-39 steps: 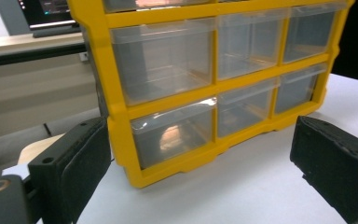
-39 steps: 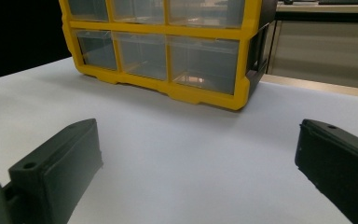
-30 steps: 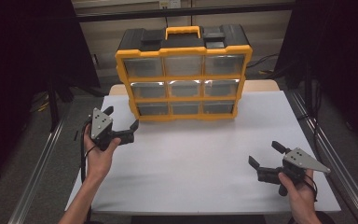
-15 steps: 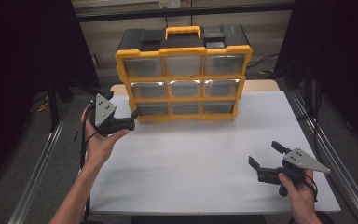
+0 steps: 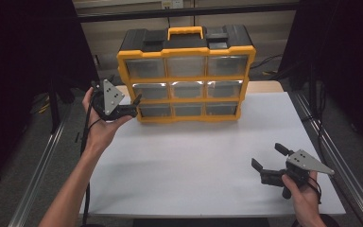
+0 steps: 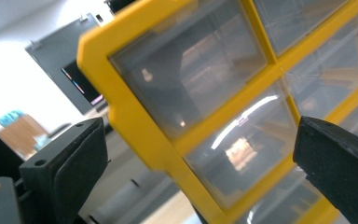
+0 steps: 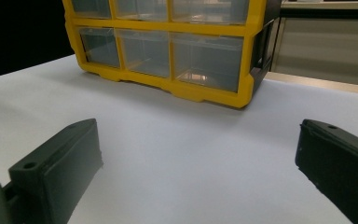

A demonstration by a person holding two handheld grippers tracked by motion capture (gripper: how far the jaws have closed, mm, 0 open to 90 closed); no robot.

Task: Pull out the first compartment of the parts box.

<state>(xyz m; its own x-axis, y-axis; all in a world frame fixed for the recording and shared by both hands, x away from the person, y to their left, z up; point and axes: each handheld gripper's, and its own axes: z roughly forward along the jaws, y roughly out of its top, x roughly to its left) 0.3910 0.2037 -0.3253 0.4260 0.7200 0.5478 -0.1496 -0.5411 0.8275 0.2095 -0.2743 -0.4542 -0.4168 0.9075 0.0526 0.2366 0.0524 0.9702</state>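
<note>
A yellow and black drawer cabinet (image 5: 185, 75) with clear drawers and a yellow handle stands at the back of the white table (image 5: 194, 156). My left gripper (image 5: 133, 106) is lifted in the hand just left of the cabinet's lower left corner, jaws open and pointing at it. Its own view shows the yellow frame (image 6: 135, 126) and clear drawers very close, between the spread jaws of the left gripper (image 6: 200, 140). My right gripper (image 5: 268, 157) sits low at the front right, open and holding nothing. In the right gripper view its jaws (image 7: 198, 140) face the cabinet (image 7: 200, 91) across bare table.
Metal rails run along both sides of the table (image 7: 191, 154). Dark space lies to the left and right. A beige wall panel and cables sit behind the cabinet. White tabletop stretches between the cabinet and the front edge.
My left gripper has risen and moved forward and right, up to the cabinet's left side. The right gripper has stayed where it was.
</note>
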